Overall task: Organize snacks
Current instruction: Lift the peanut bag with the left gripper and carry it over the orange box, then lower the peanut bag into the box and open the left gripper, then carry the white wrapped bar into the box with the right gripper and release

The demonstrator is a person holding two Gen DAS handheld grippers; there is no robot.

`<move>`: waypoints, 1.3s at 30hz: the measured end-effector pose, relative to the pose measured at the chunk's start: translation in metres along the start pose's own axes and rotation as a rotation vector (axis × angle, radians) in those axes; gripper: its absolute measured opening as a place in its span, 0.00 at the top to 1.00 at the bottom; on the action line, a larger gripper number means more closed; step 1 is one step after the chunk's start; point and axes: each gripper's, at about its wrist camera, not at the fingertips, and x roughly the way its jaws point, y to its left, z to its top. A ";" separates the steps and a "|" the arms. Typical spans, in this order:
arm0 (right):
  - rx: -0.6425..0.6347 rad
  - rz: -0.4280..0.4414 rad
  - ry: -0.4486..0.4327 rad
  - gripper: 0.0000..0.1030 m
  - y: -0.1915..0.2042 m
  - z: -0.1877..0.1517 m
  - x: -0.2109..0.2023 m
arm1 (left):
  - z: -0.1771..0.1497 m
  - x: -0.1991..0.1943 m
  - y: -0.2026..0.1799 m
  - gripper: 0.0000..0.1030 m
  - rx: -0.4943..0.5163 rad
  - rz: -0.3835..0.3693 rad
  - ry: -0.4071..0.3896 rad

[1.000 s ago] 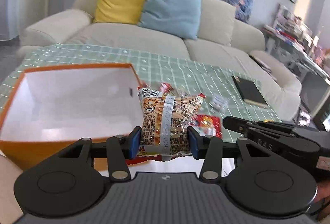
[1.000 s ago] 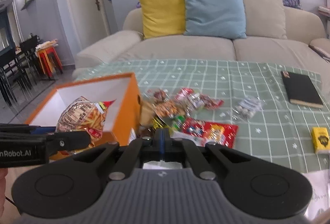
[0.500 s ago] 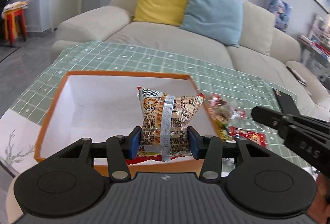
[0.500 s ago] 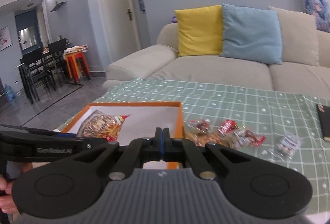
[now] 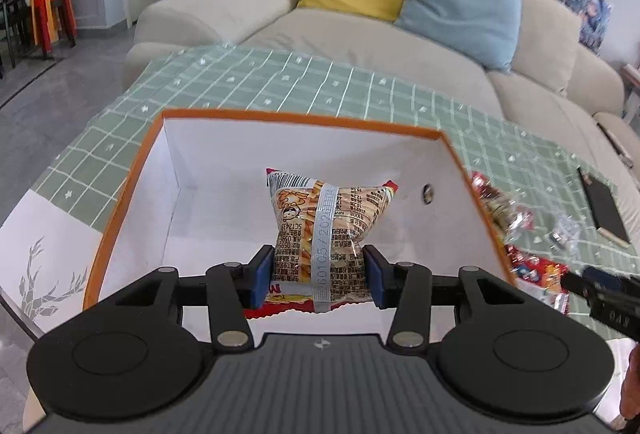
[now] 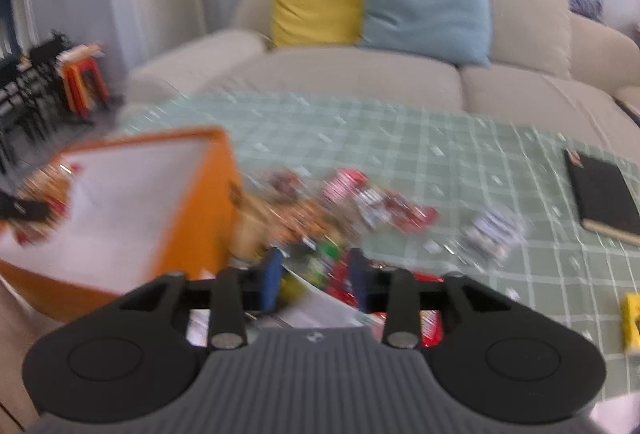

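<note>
Gripping the snack bag (image 5: 320, 234), the left claw (image 5: 319, 276) hangs over the orange box (image 5: 120, 194).

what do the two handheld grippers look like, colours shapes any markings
Both match. The left gripper and the right gripper each have a grey ribbed body with a small round emblem, two black rounded lobes with circular insets, black linkage arms with silver rivets, and blue pads on the fingers. From the left wrist view, the side of the right gripper shows pale lettering, too blurred to read. No cables or sleeves show.
</note>
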 end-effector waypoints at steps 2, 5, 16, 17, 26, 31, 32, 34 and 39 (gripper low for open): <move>0.021 -0.007 0.045 0.46 -0.015 -0.012 0.010 | 0.001 0.010 0.001 0.48 -0.004 0.016 0.031; 0.017 0.000 0.095 0.35 -0.022 -0.023 0.025 | 0.000 0.022 0.001 0.48 -0.001 0.027 0.071; -0.484 0.035 0.076 0.15 0.026 -0.034 0.041 | -0.007 0.047 -0.003 0.37 0.030 0.061 0.157; -0.499 0.038 0.082 0.15 0.026 -0.036 0.043 | -0.007 0.047 -0.004 0.35 0.033 0.055 0.160; -0.550 -0.005 0.120 0.35 0.024 -0.049 0.058 | -0.011 0.038 -0.008 0.29 0.042 0.038 0.147; -0.569 -0.008 0.132 0.48 0.030 -0.051 0.051 | -0.017 0.023 -0.012 0.29 0.090 -0.031 0.116; -0.570 -0.014 0.140 0.49 0.032 -0.052 0.049 | -0.018 0.020 -0.012 0.29 0.095 -0.047 0.112; -0.555 -0.012 0.159 0.51 0.034 -0.053 0.044 | -0.021 0.013 -0.012 0.29 0.099 -0.072 0.100; -0.436 -0.028 0.205 0.53 0.032 -0.051 0.029 | -0.024 -0.004 -0.008 0.29 0.090 -0.139 0.074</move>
